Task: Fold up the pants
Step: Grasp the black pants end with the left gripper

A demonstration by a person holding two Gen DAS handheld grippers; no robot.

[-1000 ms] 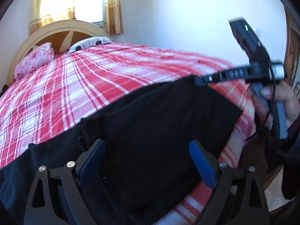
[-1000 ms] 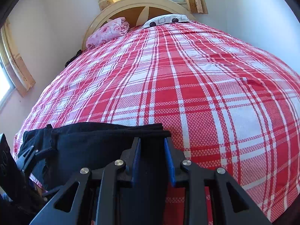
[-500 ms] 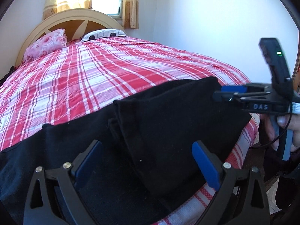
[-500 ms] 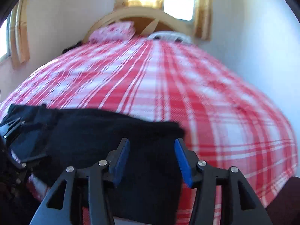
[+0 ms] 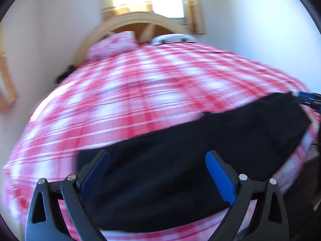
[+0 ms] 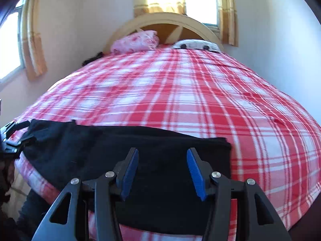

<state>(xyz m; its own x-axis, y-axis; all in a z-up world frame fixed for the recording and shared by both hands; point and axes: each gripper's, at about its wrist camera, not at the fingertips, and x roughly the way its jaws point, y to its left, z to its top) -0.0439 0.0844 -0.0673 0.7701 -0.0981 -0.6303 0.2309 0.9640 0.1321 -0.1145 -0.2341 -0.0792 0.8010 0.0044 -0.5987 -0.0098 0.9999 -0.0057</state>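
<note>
Left wrist view: the left tool (image 5: pixel 157 177) hovers with jaws spread wide and empty over the black pants (image 5: pixel 180 160), which lie near the bed (image 5: pixel 140 92) foot edge. Pick one end cleanly, both layers together.

Right wrist view: the right tool (image 6: pixel 162 172) gapes open, empty, above the pants (image 6: pixel 140 152). Their long axis runs along the foot edge, crosswise to the headboard (image 6: pixel 160 20).

Your left gripper (image 5: pixel 157 172) has its jaws spread wide with nothing between the blue pads (image 5: pixel 219 177), and your right gripper (image 6: pixel 162 171) is parted less widely, also holding nothing, each gripper showing at the edge of the other's view.
</note>
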